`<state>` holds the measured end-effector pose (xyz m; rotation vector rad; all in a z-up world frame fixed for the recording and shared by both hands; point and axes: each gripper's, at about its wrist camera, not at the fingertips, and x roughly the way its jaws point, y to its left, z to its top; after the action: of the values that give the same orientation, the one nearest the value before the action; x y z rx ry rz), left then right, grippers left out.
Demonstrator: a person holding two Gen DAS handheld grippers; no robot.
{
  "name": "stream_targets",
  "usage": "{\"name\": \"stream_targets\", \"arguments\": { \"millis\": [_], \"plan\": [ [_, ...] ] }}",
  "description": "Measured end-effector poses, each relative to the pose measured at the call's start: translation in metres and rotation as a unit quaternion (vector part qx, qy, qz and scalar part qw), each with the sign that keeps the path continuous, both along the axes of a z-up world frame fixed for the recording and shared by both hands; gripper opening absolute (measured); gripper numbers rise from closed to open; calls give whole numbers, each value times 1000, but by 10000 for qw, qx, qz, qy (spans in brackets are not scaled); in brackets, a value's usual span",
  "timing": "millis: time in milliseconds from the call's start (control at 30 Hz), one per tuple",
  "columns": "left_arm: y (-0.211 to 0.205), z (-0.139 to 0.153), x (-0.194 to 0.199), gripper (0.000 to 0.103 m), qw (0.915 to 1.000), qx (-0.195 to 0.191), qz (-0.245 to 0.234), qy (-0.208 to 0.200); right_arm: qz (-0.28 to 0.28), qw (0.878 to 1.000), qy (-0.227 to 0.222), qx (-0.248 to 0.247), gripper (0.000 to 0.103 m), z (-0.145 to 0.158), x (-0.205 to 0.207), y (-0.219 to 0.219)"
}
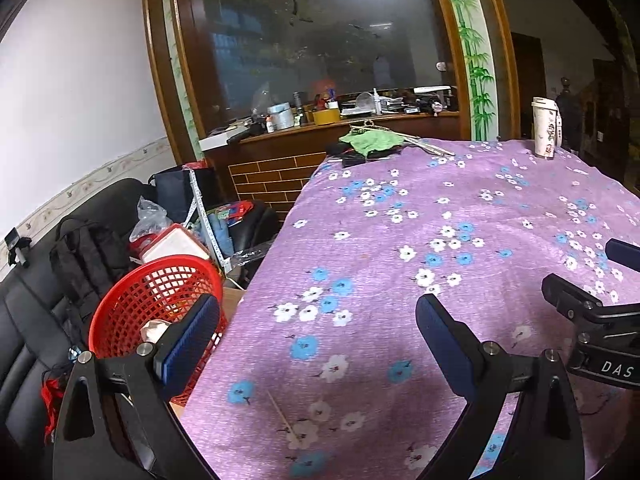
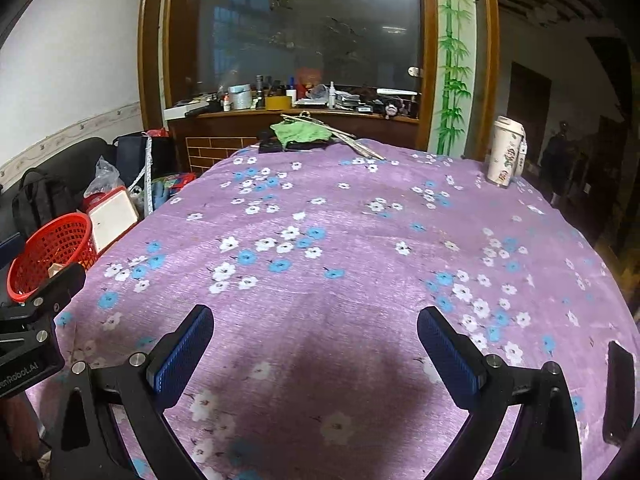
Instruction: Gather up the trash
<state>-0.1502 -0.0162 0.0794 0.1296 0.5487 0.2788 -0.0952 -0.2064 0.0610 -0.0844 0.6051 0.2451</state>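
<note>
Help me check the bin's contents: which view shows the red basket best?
The left wrist view: the red basket is near and its inside shows. The right wrist view has it small at the edge.

The left hand-held gripper hangs spread and empty over the floral tablecloth, red basket beside.

Only two bits of lettering are legible. The right gripper has "DAS" in white on its black body in the left wrist view, and the left gripper shows "enRobot.AI" (start cut off) in the right wrist view.
</note>
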Motion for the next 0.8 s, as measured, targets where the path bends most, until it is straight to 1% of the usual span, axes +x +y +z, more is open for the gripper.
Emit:
{"name": "stream_targets", "arguments": {
  "millis": [333, 800],
  "plan": [
    [-9, -2, 1, 98, 9999, -9, -131, 2, -108, 9999, 7, -26, 103, -2, -1, -6],
    [-8, -2, 2, 98, 9999, -38, -121, 10, -122, 9999, 19, -48, 103, -4, -1, -6]
  ]
}}
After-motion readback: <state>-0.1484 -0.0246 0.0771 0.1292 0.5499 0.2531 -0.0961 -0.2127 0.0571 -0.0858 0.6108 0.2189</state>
